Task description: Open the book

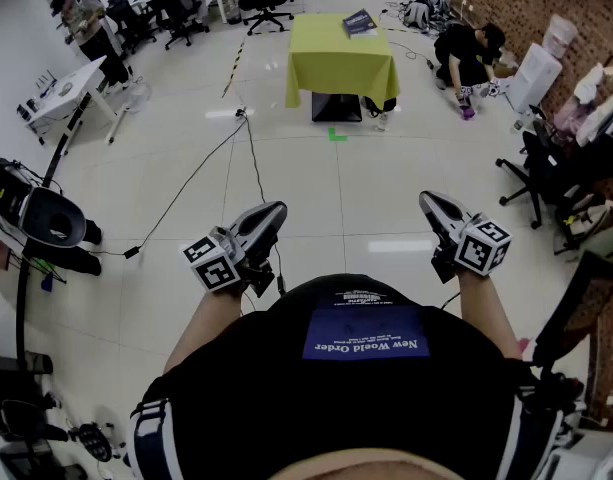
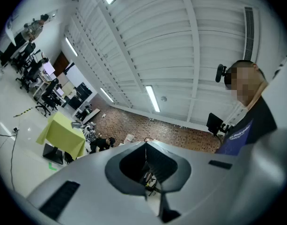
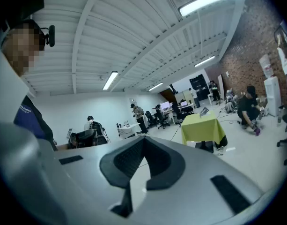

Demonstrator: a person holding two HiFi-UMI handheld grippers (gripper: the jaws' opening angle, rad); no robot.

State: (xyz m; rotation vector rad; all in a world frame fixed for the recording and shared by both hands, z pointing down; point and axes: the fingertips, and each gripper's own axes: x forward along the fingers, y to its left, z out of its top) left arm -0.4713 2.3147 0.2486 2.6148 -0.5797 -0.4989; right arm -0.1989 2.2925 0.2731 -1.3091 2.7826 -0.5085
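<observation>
A dark blue book [image 1: 360, 23] lies closed on a table under a yellow-green cloth [image 1: 341, 63], far across the floor from me. I hold both grippers close to my body, well short of the table. My left gripper [image 1: 272, 214] points a little upward with its jaws shut and nothing between them. My right gripper [image 1: 432, 204] is held about level, jaws shut and empty. The left gripper view shows the left gripper [image 2: 145, 144] with the table [image 2: 63, 135] low at the left. In the right gripper view, beyond the right gripper [image 3: 144, 138], the table [image 3: 202, 129] stands with the book [image 3: 202, 111] on it.
A black cable [image 1: 186, 183] runs over the white tiled floor toward the table. A person [image 1: 466, 58] crouches by the brick wall at the right. Office chairs [image 1: 546, 173] stand at the right, a white desk [image 1: 66, 88] and a black machine [image 1: 36, 218] at the left.
</observation>
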